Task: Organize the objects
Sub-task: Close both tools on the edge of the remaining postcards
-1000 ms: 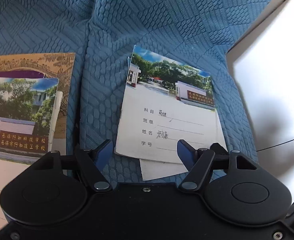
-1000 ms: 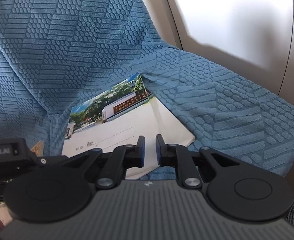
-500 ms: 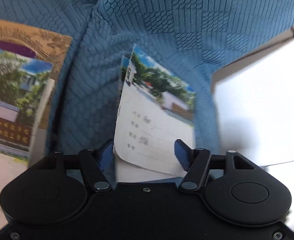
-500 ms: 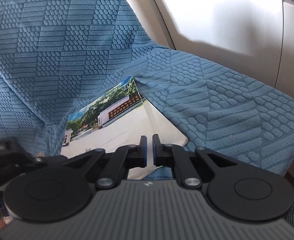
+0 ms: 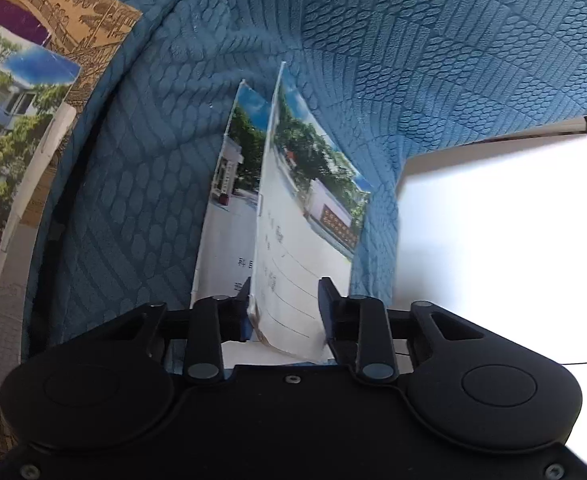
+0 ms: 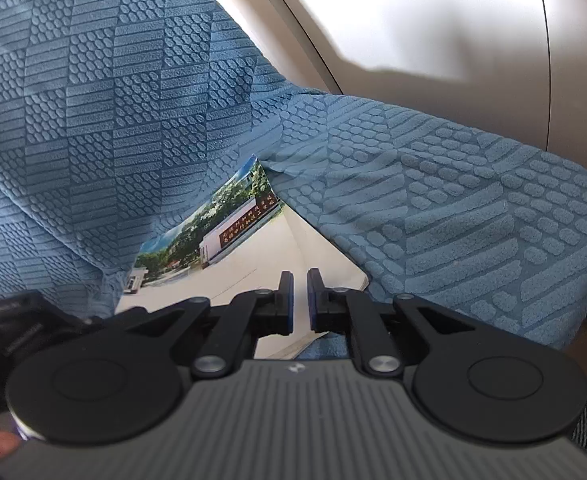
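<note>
A blue textured sofa cover (image 5: 433,60) is being lit beside a pale wall (image 6: 433,20). A thin photo-covered paper notebook (image 5: 293,240) is being lifted off a matching one (image 5: 229,216) near the cover's right edge, with the left gripper (image 5: 285,304), whose jaws have just been closing, pinching it. The right gripper (image 6: 300,300) is being held pressed together, empty.

Setting: we read this as a home living area. A sofa (image 6: 433,208) with a seat, backrest and padded arm carries a blue textured cover (image 5: 433,60). Pale smooth wall panels (image 6: 413,20) stand behind it. School exercise books (image 5: 305,240) with printed covers lie on the seat cushion.
</note>
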The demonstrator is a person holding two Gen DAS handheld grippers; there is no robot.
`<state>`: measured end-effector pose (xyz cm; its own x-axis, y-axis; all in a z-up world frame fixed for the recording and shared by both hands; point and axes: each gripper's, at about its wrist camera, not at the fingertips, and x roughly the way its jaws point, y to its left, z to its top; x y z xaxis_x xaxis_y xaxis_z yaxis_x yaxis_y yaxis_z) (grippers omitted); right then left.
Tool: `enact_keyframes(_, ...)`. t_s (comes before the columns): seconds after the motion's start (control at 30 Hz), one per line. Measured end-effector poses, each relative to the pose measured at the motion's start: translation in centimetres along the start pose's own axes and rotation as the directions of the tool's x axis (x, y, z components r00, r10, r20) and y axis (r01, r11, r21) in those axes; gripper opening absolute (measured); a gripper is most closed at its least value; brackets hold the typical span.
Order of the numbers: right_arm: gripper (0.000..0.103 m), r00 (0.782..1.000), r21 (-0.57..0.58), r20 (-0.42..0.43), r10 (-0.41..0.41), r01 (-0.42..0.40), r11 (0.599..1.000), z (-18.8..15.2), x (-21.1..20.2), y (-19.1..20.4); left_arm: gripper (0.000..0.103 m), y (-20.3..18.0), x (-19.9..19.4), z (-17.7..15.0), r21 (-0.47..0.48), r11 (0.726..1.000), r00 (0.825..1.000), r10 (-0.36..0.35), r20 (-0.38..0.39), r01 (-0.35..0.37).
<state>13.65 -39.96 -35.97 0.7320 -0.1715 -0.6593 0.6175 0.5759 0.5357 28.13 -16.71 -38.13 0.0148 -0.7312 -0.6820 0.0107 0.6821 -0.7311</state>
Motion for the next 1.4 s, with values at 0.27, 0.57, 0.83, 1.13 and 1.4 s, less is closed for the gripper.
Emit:
enact_keyframes(0.27,0.012,0.986,0.088,-0.037,0.163,-0.159,0.983,0.7,-0.4,-0.4,0.005,0.2,-0.1,-0.9,-0.081,0.996,0.999,0.034,0.023,-0.033)
enact_keyframes(0.57,0.018,0.896,0.365,-0.048,0.442,-0.396,0.842,-0.3,-0.9,-2.3,0.002,-1.7,-1.4,-1.9,-0.081,0.995,0.995,0.069,0.075,-0.063)
enact_keyframes(0.83,0.071,0.832,0.466,-0.102,0.545,-0.444,0.765,-1.4,-0.3,-2.4,0.002,-2.4,-1.5,-2.4,-0.093,0.994,0.994,0.063,0.084,-0.055)
enact_keyframes(1.13,0.074,0.878,0.521,-0.053,0.475,-0.381,0.763,-0.5,1.4,-3.7,0.001,-2.8,-1.7,-2.5,-0.109,0.99,0.99,0.096,0.101,-0.085)
enact_keyframes(1.4,0.041,0.941,0.456,-0.024,0.338,-0.291,0.841,0.2,1.6,-4.1,0.001,-2.9,-2.3,-2.5,-0.102,0.992,0.991,0.091,0.1,-0.081)
